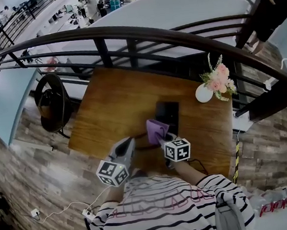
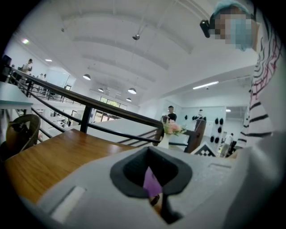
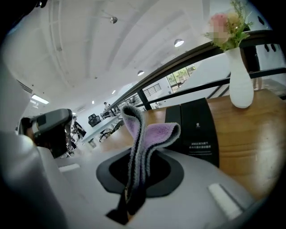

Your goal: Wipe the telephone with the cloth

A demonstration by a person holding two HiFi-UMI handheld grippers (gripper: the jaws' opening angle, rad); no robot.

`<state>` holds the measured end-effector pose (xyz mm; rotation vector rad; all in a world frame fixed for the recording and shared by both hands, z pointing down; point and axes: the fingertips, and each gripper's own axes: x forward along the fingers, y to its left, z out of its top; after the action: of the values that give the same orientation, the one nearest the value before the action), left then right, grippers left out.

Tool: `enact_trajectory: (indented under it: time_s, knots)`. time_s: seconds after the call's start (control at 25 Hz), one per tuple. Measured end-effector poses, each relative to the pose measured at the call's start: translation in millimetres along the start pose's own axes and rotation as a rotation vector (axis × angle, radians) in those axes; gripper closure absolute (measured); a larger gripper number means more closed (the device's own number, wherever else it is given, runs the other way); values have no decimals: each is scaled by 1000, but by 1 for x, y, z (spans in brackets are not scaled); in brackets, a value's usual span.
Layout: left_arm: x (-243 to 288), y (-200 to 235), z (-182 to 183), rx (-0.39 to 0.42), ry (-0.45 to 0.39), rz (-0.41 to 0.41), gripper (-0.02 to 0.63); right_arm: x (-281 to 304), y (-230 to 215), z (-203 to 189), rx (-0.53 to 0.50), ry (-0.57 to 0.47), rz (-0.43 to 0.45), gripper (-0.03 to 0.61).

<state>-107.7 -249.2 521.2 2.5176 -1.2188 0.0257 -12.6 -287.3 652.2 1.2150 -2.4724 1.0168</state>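
Note:
The telephone (image 1: pixel 167 112) is a flat black slab lying on the wooden table (image 1: pixel 112 110) just beyond both grippers; in the right gripper view the telephone (image 3: pixel 196 127) lies to the right of the jaws. My right gripper (image 1: pixel 162 135) is shut on a purple cloth (image 1: pixel 156 129), and the folded cloth (image 3: pixel 145 134) stands up out of the right gripper (image 3: pixel 134 190). It hangs at the telephone's near edge. My left gripper (image 1: pixel 131 140) sits just left of the cloth, its jaws together with nothing held. A strip of the cloth (image 2: pixel 152 182) shows beyond the left gripper (image 2: pixel 157 197).
A white vase of pink flowers (image 1: pixel 205 92) stands at the table's far right corner. A dark metal railing (image 1: pixel 125 37) runs behind the table. A round dark chair (image 1: pixel 53 103) stands off the left edge. A white cable and socket strip (image 1: pixel 85 213) lie on the floor.

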Motion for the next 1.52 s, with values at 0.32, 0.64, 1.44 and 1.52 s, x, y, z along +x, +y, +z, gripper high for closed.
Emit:
enact_trajectory:
  time_s: [0.32,0.64,1.44,1.52]
  knots:
    - [-7,-1,-6,-6,12,-5,611,-3,-37,-24,14,55,-107,543]
    - [11,-17,-8,-4,28,-63,612,-41,-84,-28,71,28,-228,542]
    - [32,-35,-12,-1,37,-105,612,-105,-121,-8,122,-79,-320,543]
    - [34,-37,-12,0,35,-109,611,-107,-110,2,109,-102,-286,543]
